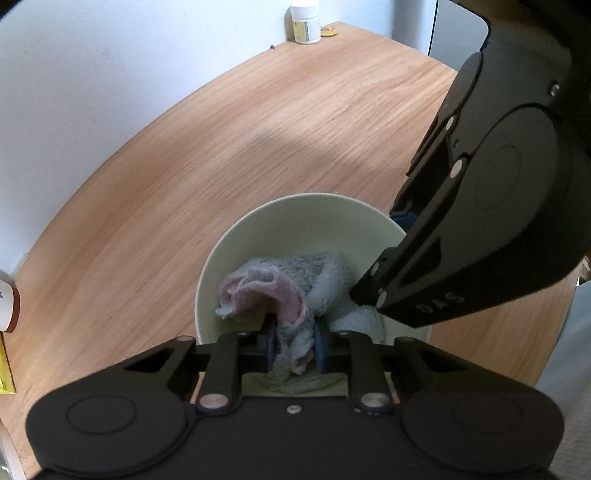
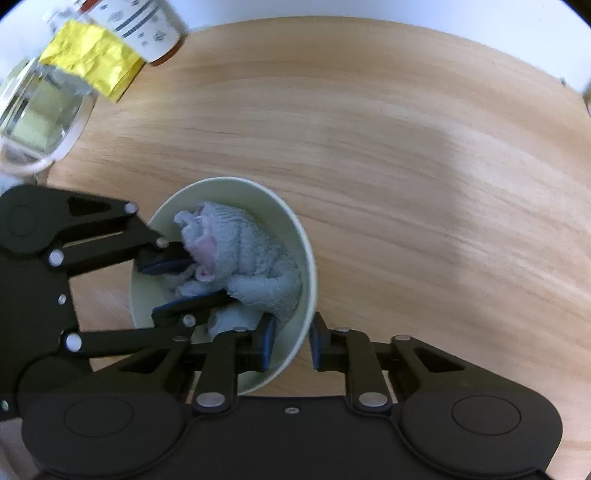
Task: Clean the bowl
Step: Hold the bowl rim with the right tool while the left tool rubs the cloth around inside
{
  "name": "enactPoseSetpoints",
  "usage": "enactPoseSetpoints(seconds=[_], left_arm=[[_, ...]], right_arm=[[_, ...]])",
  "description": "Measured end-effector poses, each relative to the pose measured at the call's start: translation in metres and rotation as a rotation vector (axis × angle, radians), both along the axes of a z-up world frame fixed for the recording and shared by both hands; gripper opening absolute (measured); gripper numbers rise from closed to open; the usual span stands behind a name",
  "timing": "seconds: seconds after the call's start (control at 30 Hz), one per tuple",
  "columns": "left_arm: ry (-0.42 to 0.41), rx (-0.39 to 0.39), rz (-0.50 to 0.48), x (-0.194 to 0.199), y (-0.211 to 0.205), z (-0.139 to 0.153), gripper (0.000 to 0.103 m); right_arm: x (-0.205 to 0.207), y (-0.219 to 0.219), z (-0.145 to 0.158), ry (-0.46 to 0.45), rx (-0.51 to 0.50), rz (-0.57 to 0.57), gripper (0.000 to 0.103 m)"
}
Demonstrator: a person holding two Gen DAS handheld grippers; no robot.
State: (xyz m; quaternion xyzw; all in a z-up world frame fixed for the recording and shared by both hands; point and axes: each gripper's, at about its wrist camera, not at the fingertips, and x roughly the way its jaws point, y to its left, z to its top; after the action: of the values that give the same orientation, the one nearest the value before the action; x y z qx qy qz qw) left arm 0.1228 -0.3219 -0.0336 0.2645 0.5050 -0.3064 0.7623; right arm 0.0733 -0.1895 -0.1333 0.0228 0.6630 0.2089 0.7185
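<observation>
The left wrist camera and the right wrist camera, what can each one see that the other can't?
Only the left wrist view shows a white-capped jar and a small yellow disc at the table's far edge.

Only the right wrist view shows crumpled yellow paper, a patterned cup and a clear container.

Both show the pale green bowl, the grey and pink cloth inside it, the left claw pinching the cloth, the right claw across the bowl's rim, and the wooden table.

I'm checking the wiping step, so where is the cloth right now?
The cloth sits bunched inside the pale green bowl on the wooden table, pinched by the left tool, while the right tool clamps the bowl's near rim.
</observation>
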Motion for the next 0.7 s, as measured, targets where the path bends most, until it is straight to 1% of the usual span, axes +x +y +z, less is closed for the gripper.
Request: enactPoseSetpoints(seconds=[0.13, 0.3, 0.37, 0.43, 0.5, 0.63, 0.7], left_arm=[[-0.021, -0.019, 0.027, -0.003, 0.006, 0.001, 0.018], [-0.047, -0.043, 0.062, -0.007, 0.013, 0.002, 0.017], [-0.058, -0.052, 0.073, -0.009, 0.015, 0.003, 0.017], [-0.085, -0.047, 0.07, -0.012, 0.016, 0.005, 0.016], [-0.13, -0.04, 0.072, -0.014, 0.018, 0.01, 0.015], [-0.135, -0.044, 0.071, -0.014, 0.024, 0.017, 0.014], [-0.157, -0.032, 0.066, -0.018, 0.023, 0.02, 0.014]], right_arm=[[0.002, 0.001, -0.002, 0.015, 0.004, -0.019, 0.022], [0.002, 0.007, -0.002, 0.007, -0.007, 0.015, 0.023], [0.003, 0.008, -0.004, 0.018, -0.003, 0.008, 0.022], [0.002, 0.009, -0.004, 0.021, -0.005, 0.009, 0.023], [0.003, 0.01, -0.004, 0.024, -0.01, 0.011, 0.023], [0.003, 0.011, -0.004, 0.032, -0.022, 0.006, 0.023], [0.003, 0.014, -0.004, 0.033, -0.032, 0.005, 0.023]])
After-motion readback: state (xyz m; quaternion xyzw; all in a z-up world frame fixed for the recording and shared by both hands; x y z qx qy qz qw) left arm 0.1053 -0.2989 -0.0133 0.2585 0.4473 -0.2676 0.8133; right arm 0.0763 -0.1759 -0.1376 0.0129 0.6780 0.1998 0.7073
